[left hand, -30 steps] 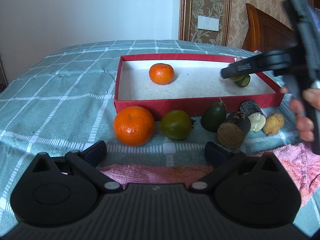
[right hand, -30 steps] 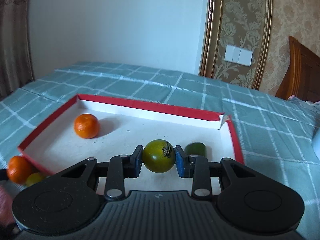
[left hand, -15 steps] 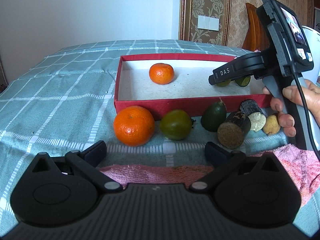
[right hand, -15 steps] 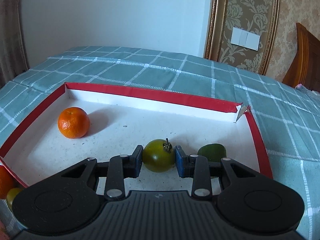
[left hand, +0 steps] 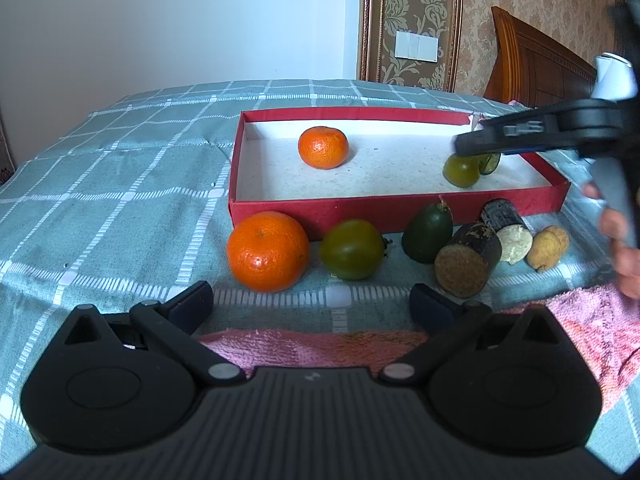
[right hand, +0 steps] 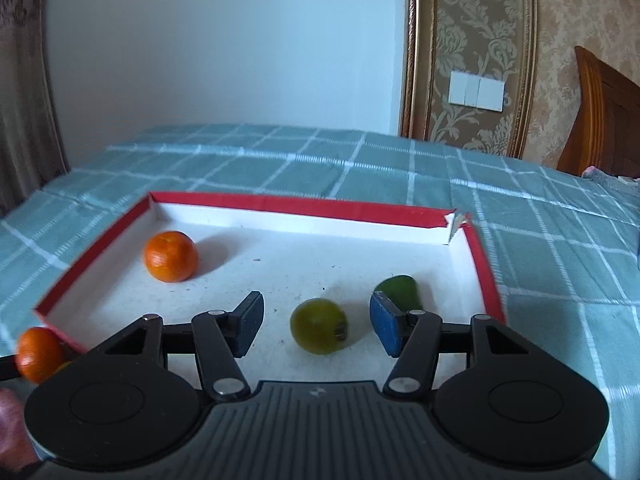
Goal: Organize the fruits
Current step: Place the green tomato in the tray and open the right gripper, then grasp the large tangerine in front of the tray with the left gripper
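Right wrist view: right tongs [right hand: 316, 326] stand open around the green tomato [right hand: 319, 325] near the red box's [right hand: 486, 264] right edge; left tongs [left hand: 310, 306] open too.

Right gripper [right hand: 316, 322] fingers now apart, green tomato [right hand: 319, 326] released into tray [right hand: 304, 206].

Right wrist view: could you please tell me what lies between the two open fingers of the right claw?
A green tomato lies on the box floor between them, touching neither finger, as the right wrist view shows.

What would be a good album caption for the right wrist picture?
Open right gripper poised over a green tomato lying in the red box, beside an orange and another green fruit.
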The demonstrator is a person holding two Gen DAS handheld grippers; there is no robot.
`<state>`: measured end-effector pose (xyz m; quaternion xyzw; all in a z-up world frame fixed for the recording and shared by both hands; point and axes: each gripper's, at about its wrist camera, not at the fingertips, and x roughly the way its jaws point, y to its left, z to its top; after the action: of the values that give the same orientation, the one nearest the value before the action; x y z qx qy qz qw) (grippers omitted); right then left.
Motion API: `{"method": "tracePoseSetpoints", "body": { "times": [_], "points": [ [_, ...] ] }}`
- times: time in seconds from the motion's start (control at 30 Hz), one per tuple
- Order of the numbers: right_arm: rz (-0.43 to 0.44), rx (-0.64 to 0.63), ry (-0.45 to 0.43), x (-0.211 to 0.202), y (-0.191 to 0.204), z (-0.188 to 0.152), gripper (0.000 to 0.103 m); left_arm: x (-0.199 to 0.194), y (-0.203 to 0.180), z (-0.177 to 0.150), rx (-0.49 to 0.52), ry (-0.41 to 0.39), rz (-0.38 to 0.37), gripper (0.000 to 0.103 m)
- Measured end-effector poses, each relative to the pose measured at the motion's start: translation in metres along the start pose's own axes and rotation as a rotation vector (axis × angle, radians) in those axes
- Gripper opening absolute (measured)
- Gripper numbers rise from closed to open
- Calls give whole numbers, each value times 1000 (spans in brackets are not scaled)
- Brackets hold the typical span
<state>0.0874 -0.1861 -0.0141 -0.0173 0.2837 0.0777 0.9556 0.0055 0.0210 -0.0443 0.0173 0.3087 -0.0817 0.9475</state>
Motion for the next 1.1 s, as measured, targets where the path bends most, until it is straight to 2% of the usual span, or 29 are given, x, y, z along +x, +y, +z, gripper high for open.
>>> {"method": "tracePoseSetpoints", "body": {
  "times": [0.1,0.2,0.3,0.4,0.63,0.77,0.93,1.1],
  "points": [
    [-12,20,-33,-25,-8,-12,58,0,0,0,0,0,0,103],
    [-61,37,-60,-46,-18,-31,58,0,0,0,0,0,0,103],
    [-134,68,-67,-61,-31,-49,58,0,0,0,0,0,0,103],
    [-184,105,-37,-69,-46,-61,58,0,0,0,0,0,0,103],
    [-169,130,4,-74,-59,-84,58,0,0,0,-2,-1,-1,103],
    [-123,146,21,-74,-61,-86,59,-1,3,0,-17,-9,-3,103],
    [-93,173,26,-74,-65,-87,66,-6,9,-2,-55,-33,-1,103],
    [-73,180,26,-74,-66,-88,71,-7,14,0,-48,-29,17,103]
  ]
}}
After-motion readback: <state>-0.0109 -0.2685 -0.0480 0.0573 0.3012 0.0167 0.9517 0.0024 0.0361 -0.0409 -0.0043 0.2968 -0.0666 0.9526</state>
